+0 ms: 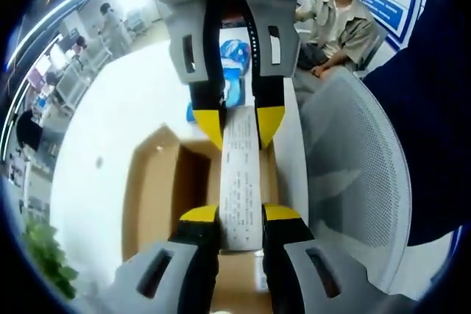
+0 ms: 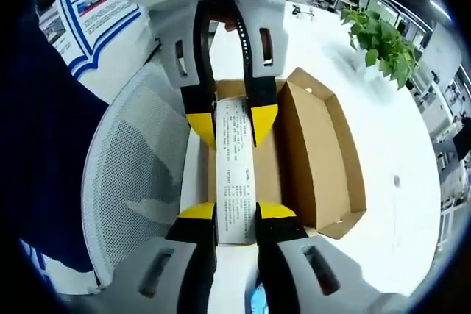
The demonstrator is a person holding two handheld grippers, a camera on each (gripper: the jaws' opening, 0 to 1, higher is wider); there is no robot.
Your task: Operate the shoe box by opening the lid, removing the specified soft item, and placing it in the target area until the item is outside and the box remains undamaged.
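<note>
Printed white strip [image 1: 241, 182] stretched taut between both grippers above the open cardboard shoe box [image 1: 158, 182] on the white table [image 1: 96, 174]. Left gripper [image 1: 241, 218] clamped on one end, right gripper [image 2: 235, 215] clamped on the other, jaws narrow on both. Box lid [image 2: 324, 159] hangs open sideways. Mesh chair [image 2: 136, 174] just beside.

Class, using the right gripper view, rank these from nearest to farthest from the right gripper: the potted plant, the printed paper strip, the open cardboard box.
1. Printed paper strip: pinched between the jaws of the right gripper.
2. Cardboard box: just beyond and to the right of the jaws, lid open, on the white table.
3. Potted plant: far across the table, upper right.
</note>
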